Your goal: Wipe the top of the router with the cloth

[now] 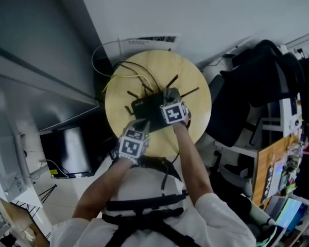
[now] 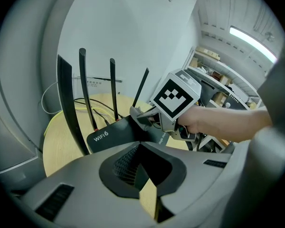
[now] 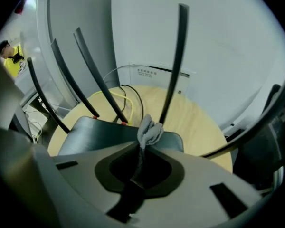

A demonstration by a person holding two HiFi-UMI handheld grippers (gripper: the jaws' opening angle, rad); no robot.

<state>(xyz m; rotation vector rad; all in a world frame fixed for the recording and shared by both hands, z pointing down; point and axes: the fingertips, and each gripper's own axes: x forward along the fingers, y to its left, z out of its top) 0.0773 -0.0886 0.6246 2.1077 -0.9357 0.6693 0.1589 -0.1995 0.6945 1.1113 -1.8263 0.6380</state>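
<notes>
Clamped in right gripper (image 1: 168, 94): bunched grey cloth (image 3: 149, 131), against top of black router (image 1: 148, 107) on round wooden table (image 1: 191, 76). Resting at router's near edge: left gripper (image 1: 139, 123), jaws drawn together, apparently on nothing.

Your head view is dim and bluish; the table (image 1: 190, 71) is its one warm patch, and the router (image 1: 147, 107) on it sinks to near black. Both gripper views bow hard into black rims. Right of the table a strip light (image 2: 254, 38) glares. The cloth (image 3: 149, 129) above the table looks sharp; the foreground blurs.
</notes>
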